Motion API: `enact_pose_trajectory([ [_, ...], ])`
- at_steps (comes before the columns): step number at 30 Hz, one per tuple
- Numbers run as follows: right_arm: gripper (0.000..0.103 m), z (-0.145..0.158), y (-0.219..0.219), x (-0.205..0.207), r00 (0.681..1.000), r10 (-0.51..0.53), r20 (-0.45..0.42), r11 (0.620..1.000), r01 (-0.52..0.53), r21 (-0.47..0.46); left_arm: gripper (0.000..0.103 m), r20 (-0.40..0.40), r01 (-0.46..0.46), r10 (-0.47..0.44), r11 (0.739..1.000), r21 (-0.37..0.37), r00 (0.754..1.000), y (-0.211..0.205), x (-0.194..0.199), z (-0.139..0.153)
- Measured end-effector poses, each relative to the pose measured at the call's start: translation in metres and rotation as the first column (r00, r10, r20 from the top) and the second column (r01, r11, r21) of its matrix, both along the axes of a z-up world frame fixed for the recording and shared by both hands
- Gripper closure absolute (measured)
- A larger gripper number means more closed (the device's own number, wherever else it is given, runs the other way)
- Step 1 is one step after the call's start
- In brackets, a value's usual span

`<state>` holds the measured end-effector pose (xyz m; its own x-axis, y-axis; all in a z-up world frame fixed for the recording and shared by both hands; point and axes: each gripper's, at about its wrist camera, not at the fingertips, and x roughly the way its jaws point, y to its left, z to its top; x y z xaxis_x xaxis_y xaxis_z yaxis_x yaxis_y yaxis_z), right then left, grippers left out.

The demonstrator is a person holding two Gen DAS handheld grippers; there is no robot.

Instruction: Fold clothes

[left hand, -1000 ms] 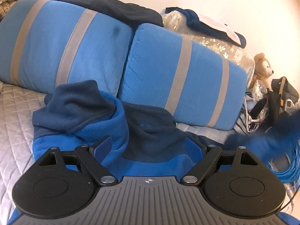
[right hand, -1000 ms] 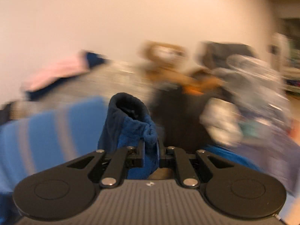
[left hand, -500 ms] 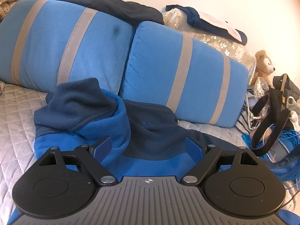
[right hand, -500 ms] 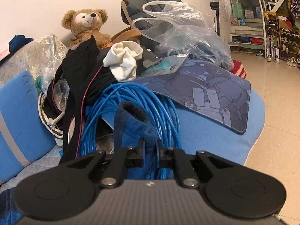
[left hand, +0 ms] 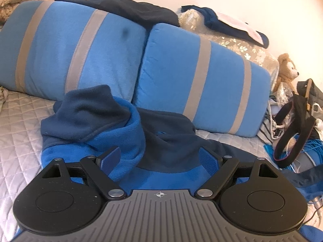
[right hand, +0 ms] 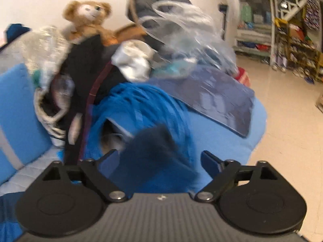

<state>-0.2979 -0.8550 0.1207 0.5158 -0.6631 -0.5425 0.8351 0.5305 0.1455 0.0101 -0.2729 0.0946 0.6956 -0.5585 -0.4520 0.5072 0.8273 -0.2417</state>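
Observation:
A blue and navy fleece garment lies rumpled on the grey quilted bed cover, in front of two blue striped cushions. My left gripper is open just above the garment's middle, holding nothing. My right gripper is open over the bed's right end. A dark blue sleeve end of the fleece sits loose between its fingers, blurred by motion. The sleeve also shows at the far right of the left wrist view.
A coil of blue cable, a black strap, a white cloth, plastic bags, a printed mat and a teddy bear crowd the bed's right end. Dark clothes lie on the cushions. Floor is beyond.
My right gripper has opened and let go of the sleeve end, which is dropping onto the cable pile. It had swung right with the sleeve. The left gripper has stayed still and open.

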Motion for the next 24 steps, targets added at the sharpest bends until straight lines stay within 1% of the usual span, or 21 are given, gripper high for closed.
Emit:
enact_pose_trajectory([
  [2,0.0,0.011,0.027,0.016,0.996,0.088,0.019,0.996,-0.088,-0.029,0.017,-0.001,-0.016,0.016,1.0,0.009,1.0,0.006,0.001,0.008],
  [4,0.0,0.022,0.055,0.033,0.983,0.183,0.033,0.982,-0.181,-0.061,0.017,-0.002,-0.031,0.031,0.999,0.018,1.0,0.012,0.001,0.017],
  [6,0.0,0.033,0.083,0.05,0.96,0.277,0.044,0.958,-0.272,-0.095,0.017,0.002,-0.045,0.045,0.999,0.024,0.999,0.022,0.002,0.03],
  [8,0.0,0.044,0.111,0.067,0.928,0.368,0.052,0.924,-0.359,-0.129,0.017,-0.001,-0.056,0.056,0.998,0.01,0.998,0.036,0.004,0.043],
  [11,0.0,0.059,0.153,0.093,0.867,0.495,0.053,0.859,-0.48,-0.176,0.017,0.0,-0.096,0.096,0.995,0.002,0.995,0.058,0.011,0.062],
  [12,0.0,0.062,0.167,0.103,0.846,0.532,0.047,0.836,-0.515,-0.186,0.017,0.008,-0.111,0.111,0.994,0.011,0.994,0.064,0.013,0.067],
  [15,0.0,0.065,0.214,0.133,0.763,0.645,0.045,0.754,-0.625,-0.204,0.017,0.033,-0.154,0.153,0.987,0.037,0.988,0.081,0.02,0.08],
  [18,0.0,0.065,0.261,0.159,0.686,0.726,0.054,0.68,-0.702,-0.213,0.017,0.055,-0.174,0.171,0.983,0.057,0.984,0.091,0.022,0.087],
  [21,0.0,0.057,0.303,0.183,0.638,0.769,0.047,0.631,-0.746,-0.213,0.017,0.075,-0.184,0.178,0.98,0.08,0.981,0.095,0.024,0.091],
  [24,0.0,0.047,0.345,0.207,0.589,0.807,0.037,0.583,-0.785,-0.21,0.017,0.065,-0.168,0.162,0.981,0.099,0.985,0.086,0.029,0.084],
])
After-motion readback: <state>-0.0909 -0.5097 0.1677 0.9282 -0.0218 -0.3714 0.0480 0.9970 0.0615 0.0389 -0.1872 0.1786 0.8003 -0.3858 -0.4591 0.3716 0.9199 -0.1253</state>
